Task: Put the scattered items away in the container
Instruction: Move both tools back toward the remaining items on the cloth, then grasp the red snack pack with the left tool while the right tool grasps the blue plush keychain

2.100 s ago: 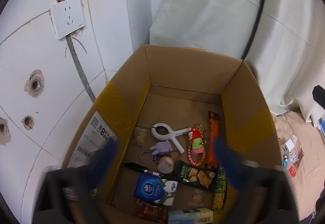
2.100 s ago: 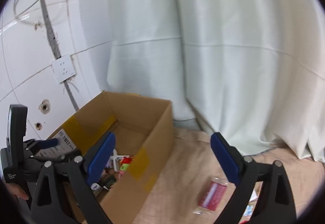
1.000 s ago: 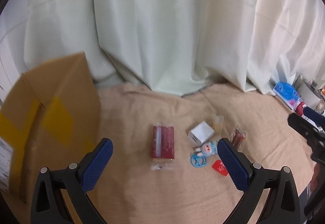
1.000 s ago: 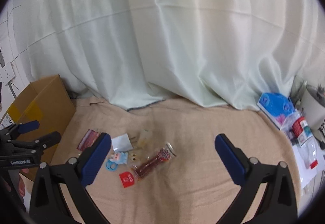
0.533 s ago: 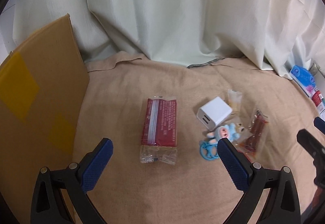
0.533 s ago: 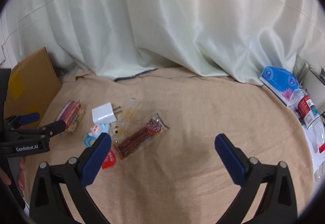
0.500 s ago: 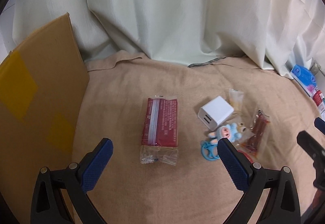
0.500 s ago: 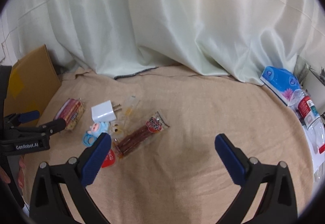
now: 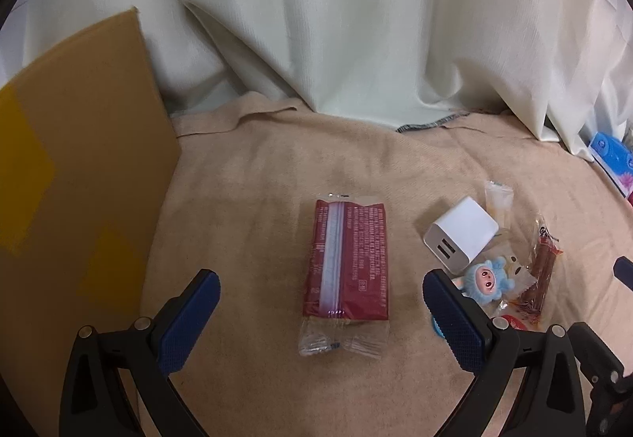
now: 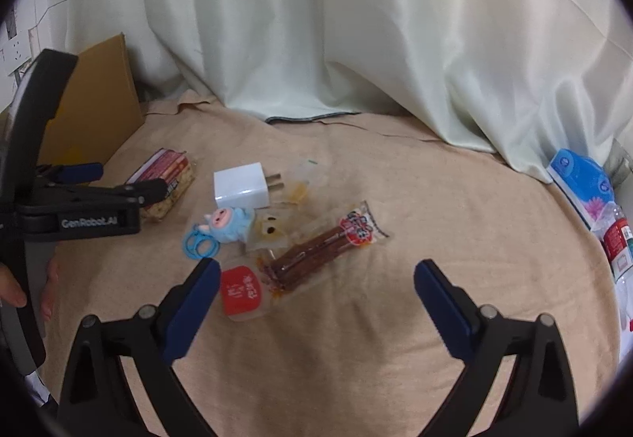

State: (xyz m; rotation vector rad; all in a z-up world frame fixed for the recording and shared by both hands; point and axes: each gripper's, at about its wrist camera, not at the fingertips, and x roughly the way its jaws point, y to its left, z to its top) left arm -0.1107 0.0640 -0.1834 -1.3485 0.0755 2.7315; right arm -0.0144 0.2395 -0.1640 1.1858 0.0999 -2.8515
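A red snack packet (image 9: 348,259) lies on the beige cloth, straight ahead of my open left gripper (image 9: 320,314) and between its blue pads. To its right sit a white charger (image 9: 461,233), a blue doll keychain (image 9: 488,280) and a brown meat-stick packet (image 9: 538,276). The cardboard box (image 9: 75,175) stands at the far left. In the right wrist view my open right gripper (image 10: 316,298) hovers just short of the meat-stick packet (image 10: 316,249) and a small red packet (image 10: 240,288). The charger (image 10: 241,184), doll keychain (image 10: 229,223) and red snack packet (image 10: 166,185) lie beyond. The left gripper (image 10: 114,179) appears there at the left, over the red snack packet.
A pale curtain (image 10: 336,21) hangs behind the cloth-covered surface. A blue-and-white tissue pack (image 10: 581,179) and a bottle with a red label (image 10: 617,239) lie at the right edge. Two small clear candy wrappers (image 10: 298,181) lie among the items. A hand (image 10: 12,286) holds the left gripper.
Both grippers swung away from the box and came down toward the scattered items. The red snack packet now sits larger and centred ahead of the left gripper. Both stayed open.
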